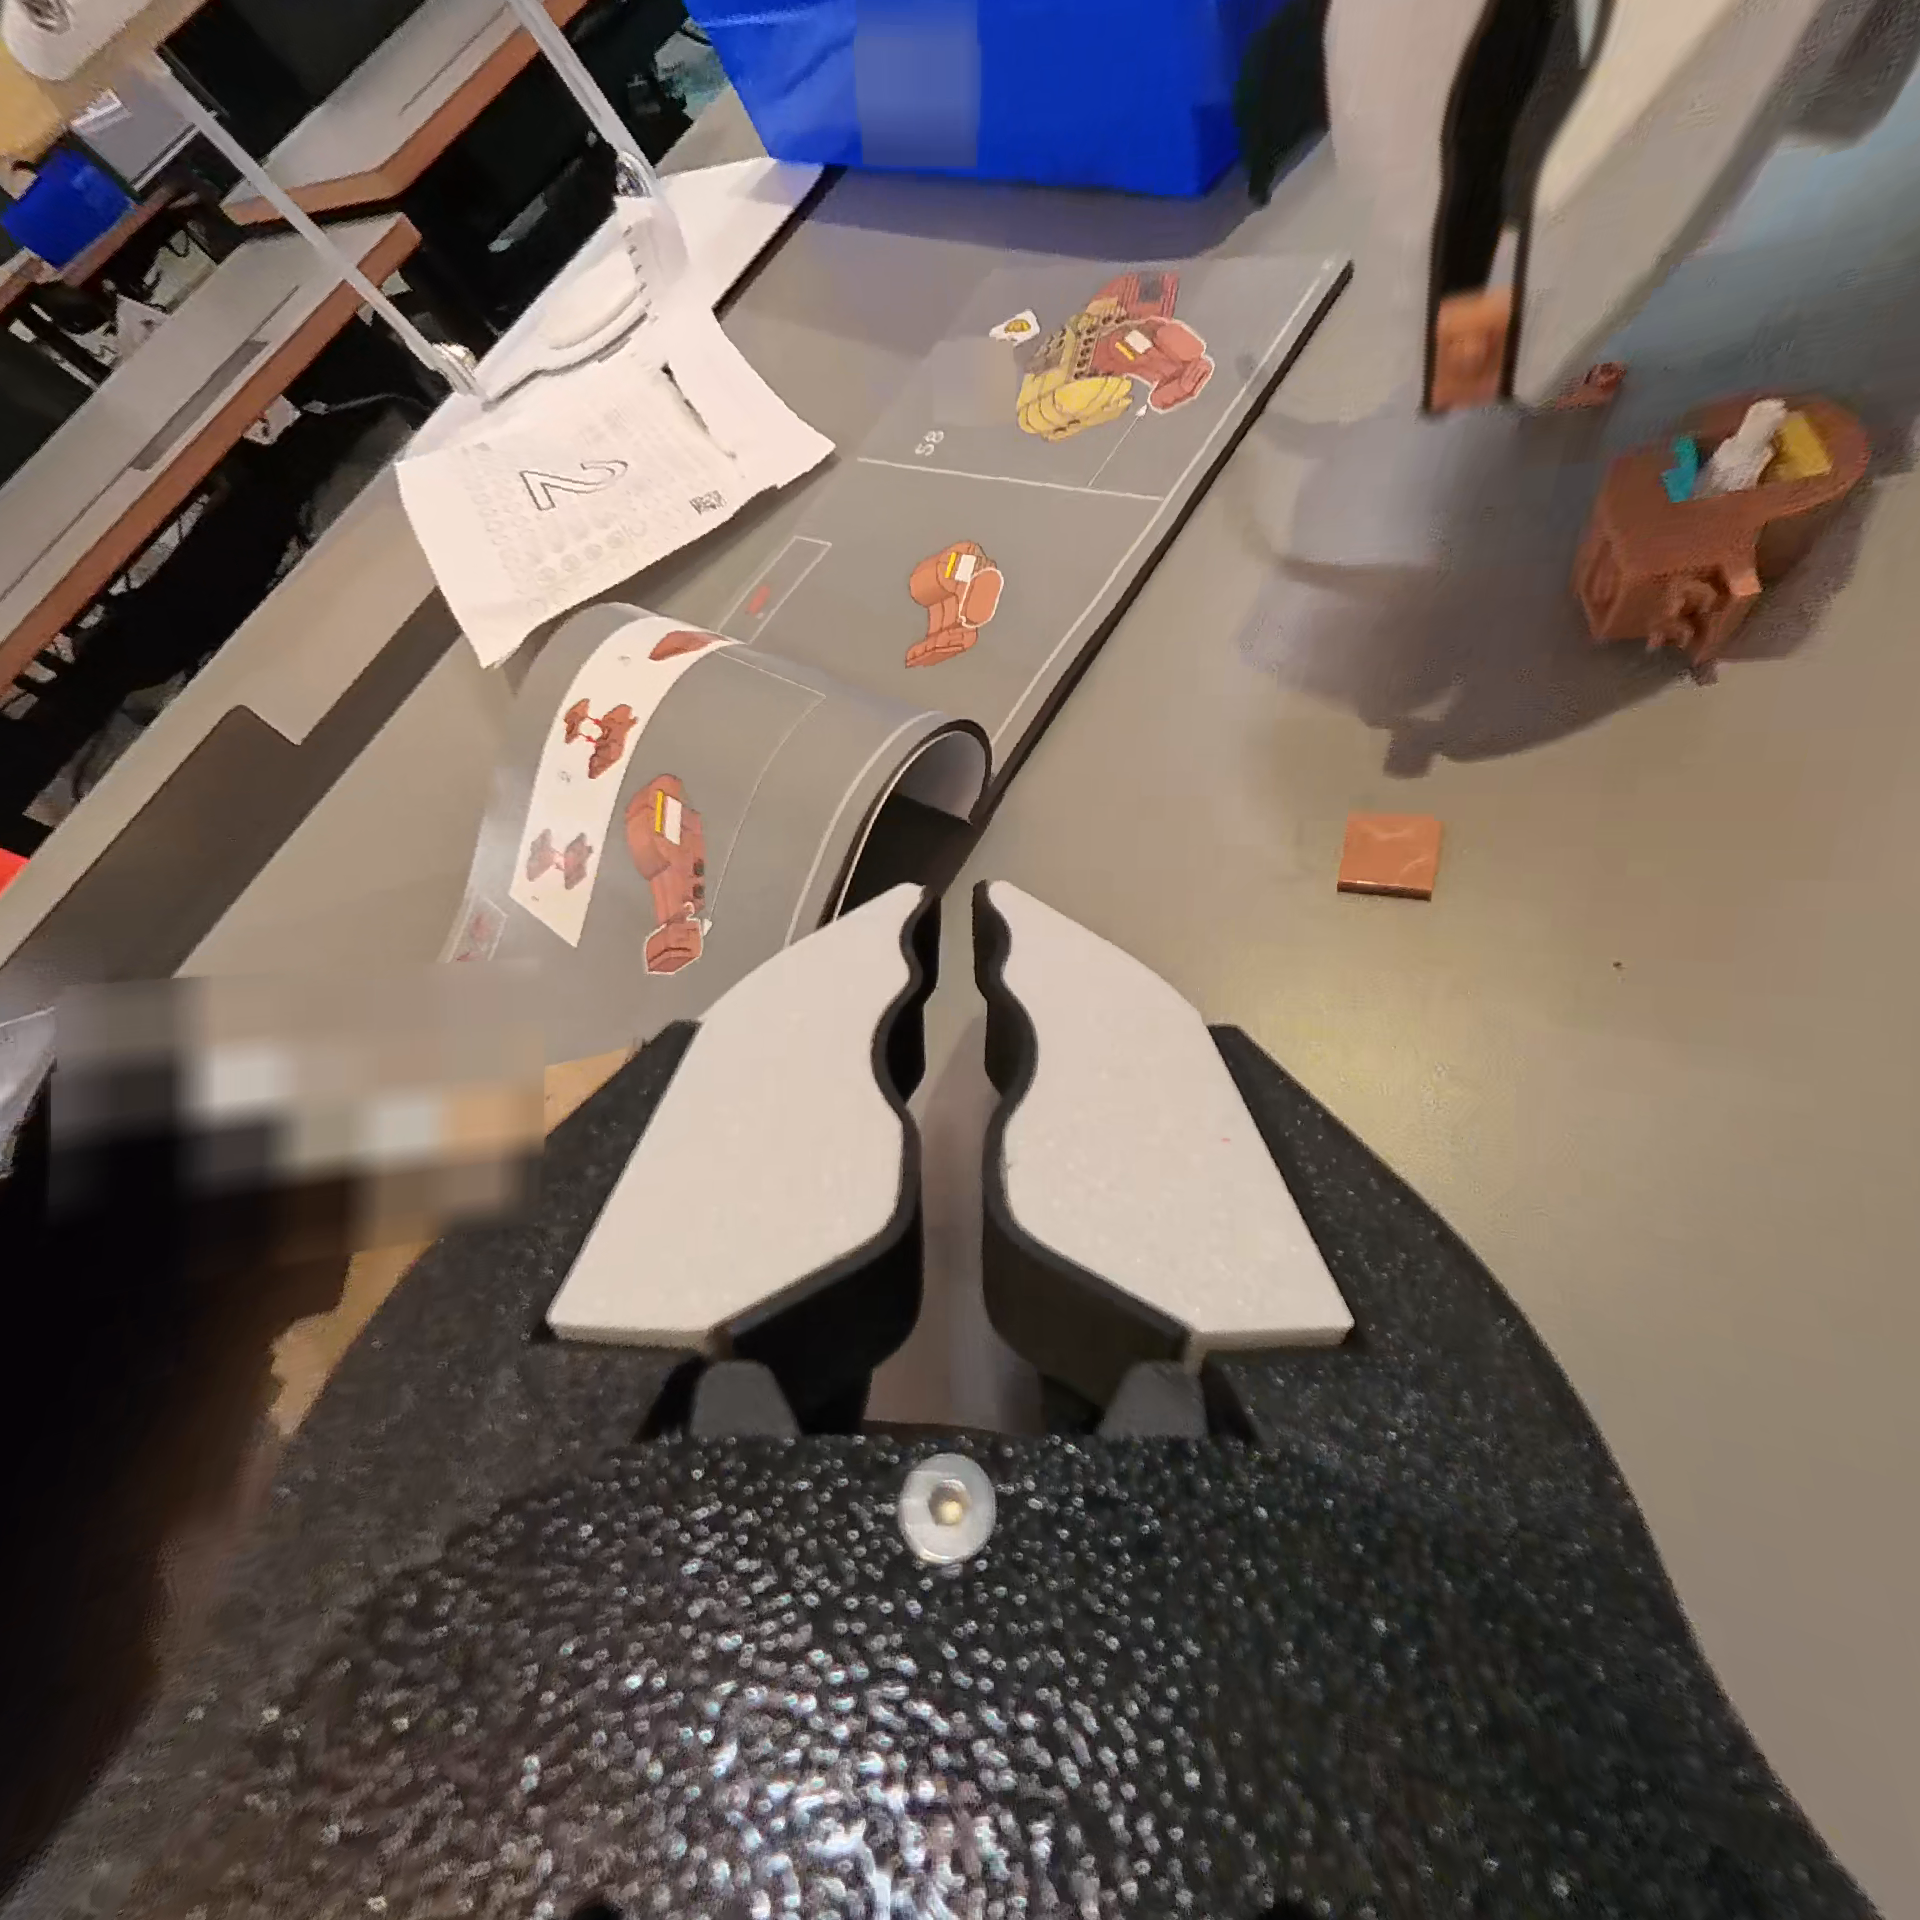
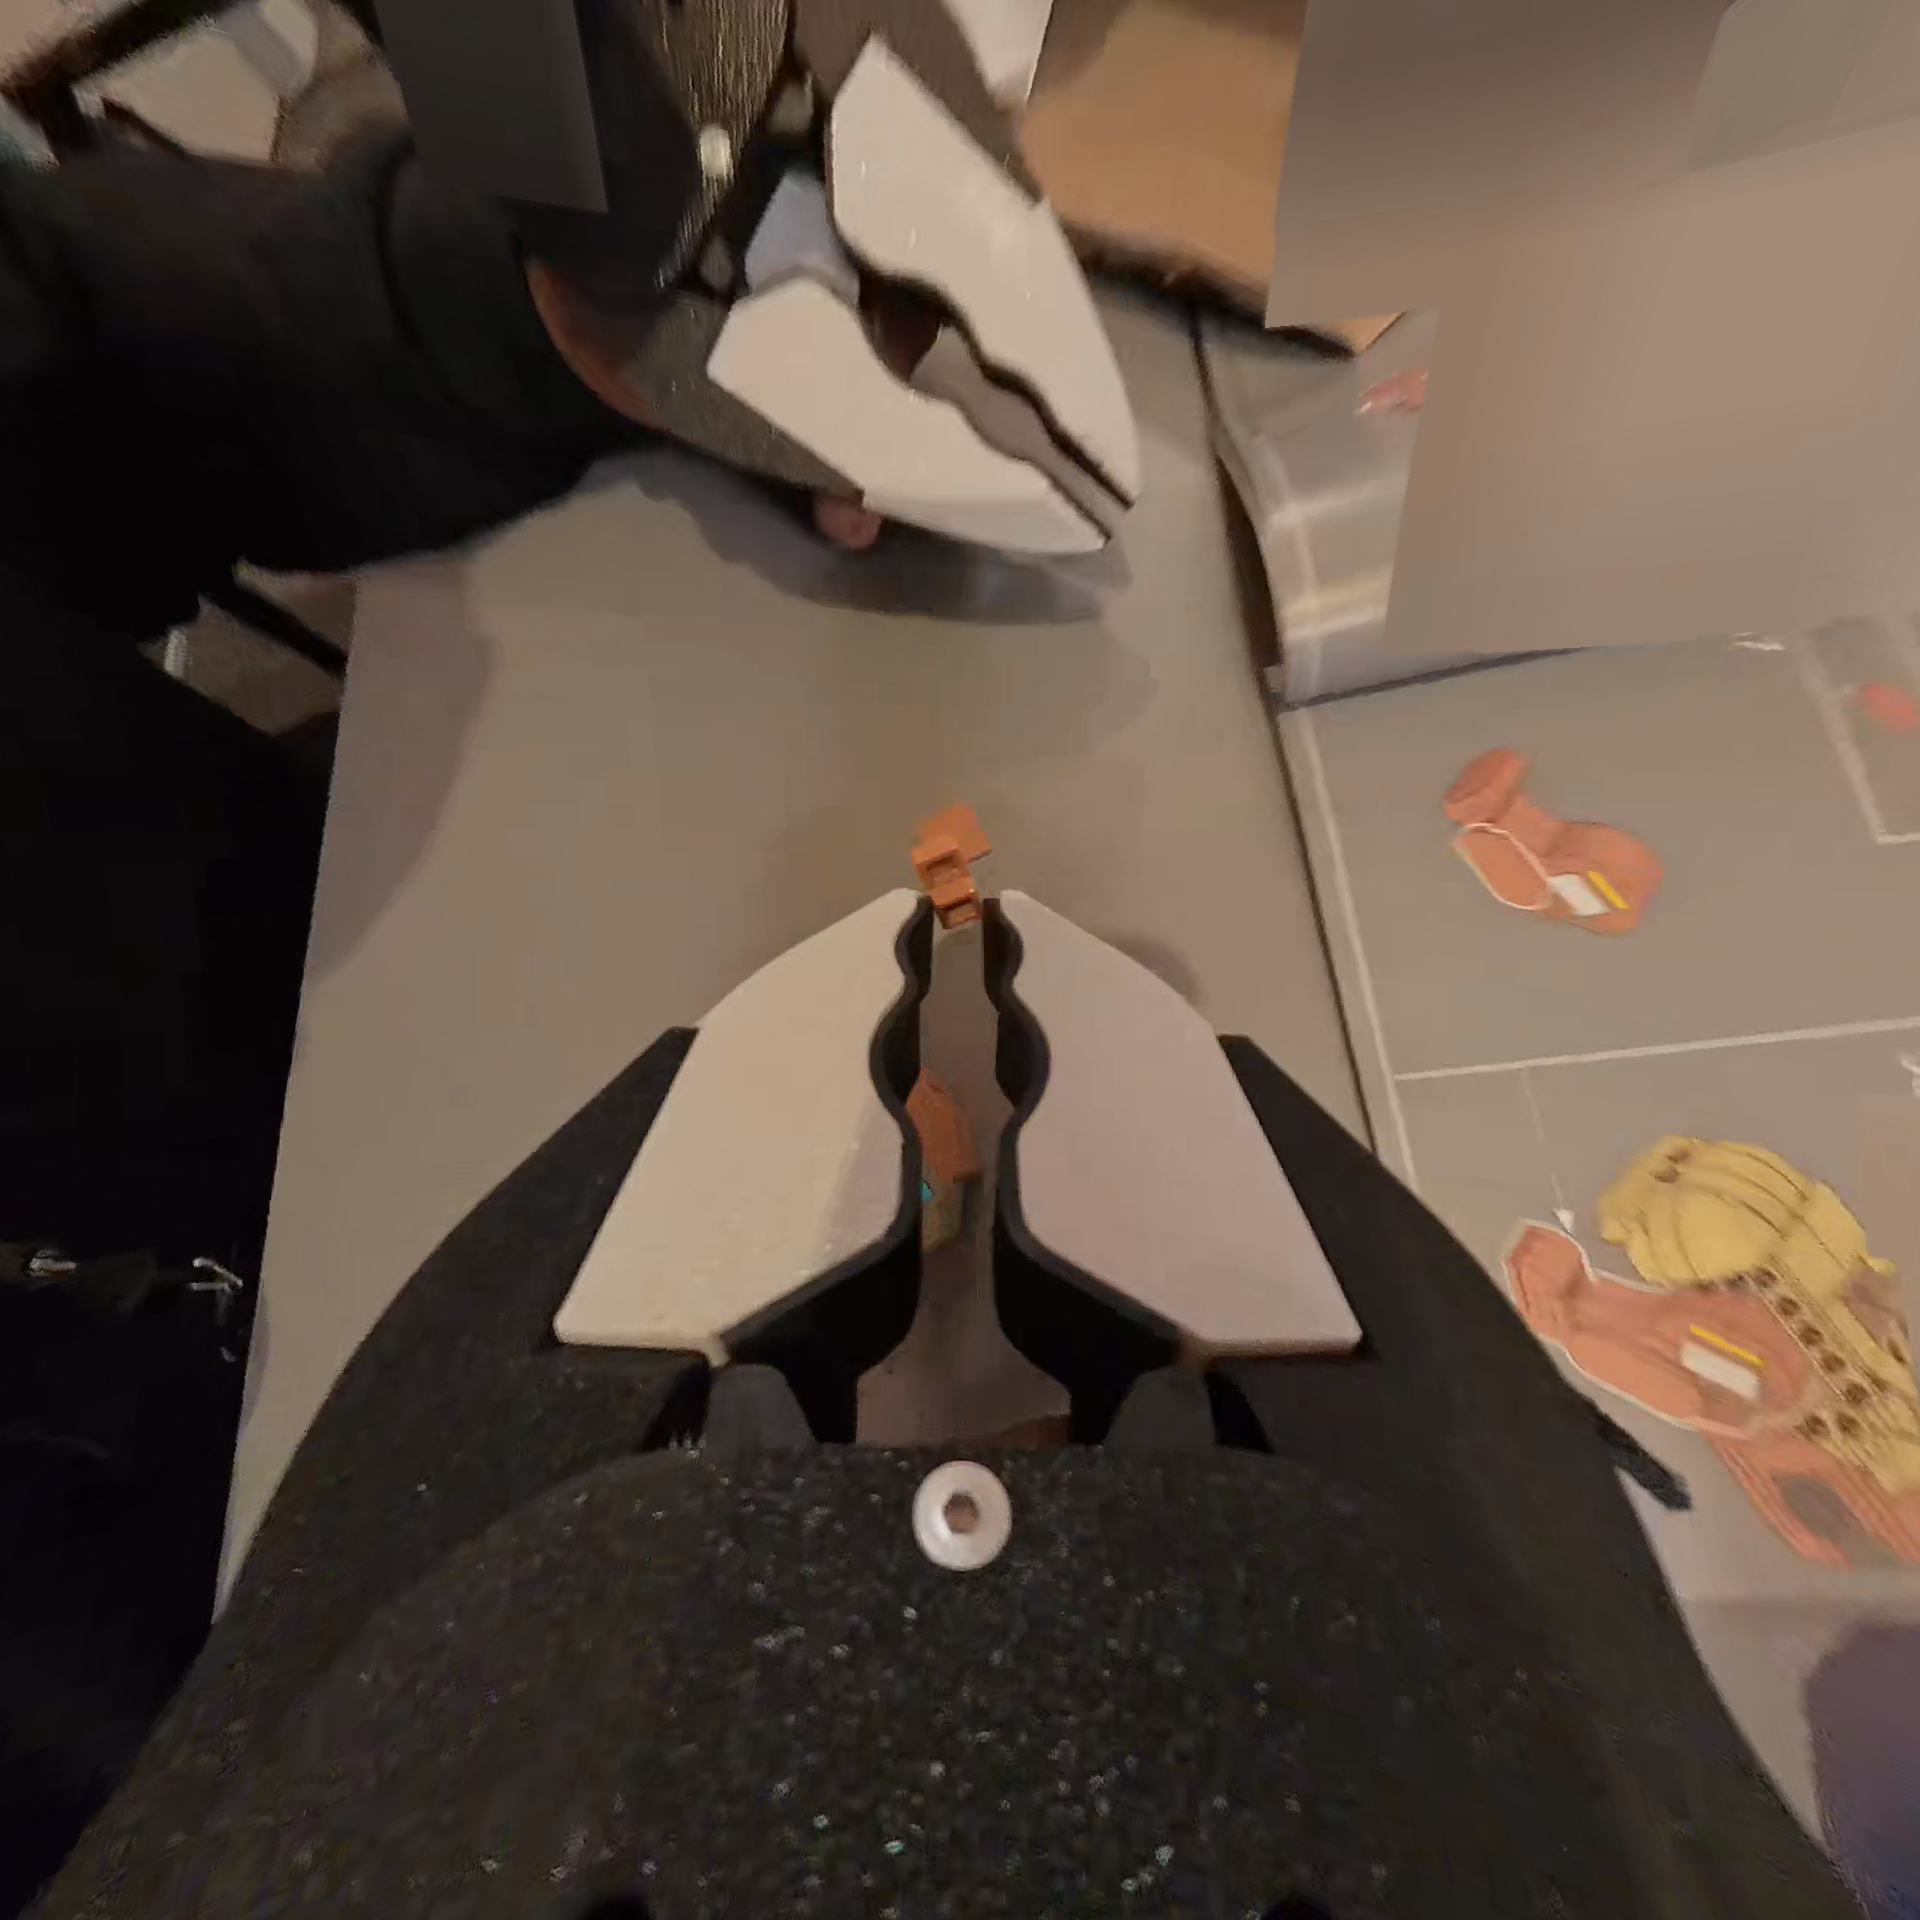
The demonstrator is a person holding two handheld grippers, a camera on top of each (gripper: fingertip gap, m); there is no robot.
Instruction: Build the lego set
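In the right wrist view my right gripper [image 2: 954, 902] is shut on a small brown brick piece [image 2: 948, 857] that sticks out past its fingertips above the grey table [image 2: 727, 727]. It also shows blurred in the left wrist view [image 1: 1470, 395], with the brown piece [image 1: 1470, 348] in its tips. My left gripper [image 1: 951, 902] hovers low over the table at the curled page of an instruction booklet [image 1: 748, 769]. Its fingertips stand a narrow slit apart with nothing between them. It also shows in the right wrist view [image 2: 1112, 509].
A brown built model [image 1: 1704, 520] with teal, white and yellow pieces sits at the right, a brown flat square tile [image 1: 1389, 854] nearer. The open booklet [image 1: 1039, 499], a white printed sheet [image 1: 613, 488] and a blue bag [image 1: 987, 83] lie beyond. A black sleeve [image 2: 260, 364] is at the left. Spacing between my two grippers at the tips: around 10 centimeters. It is some 7 centimeters from my right tips to the brown flat square tile [image 1: 1389, 854].
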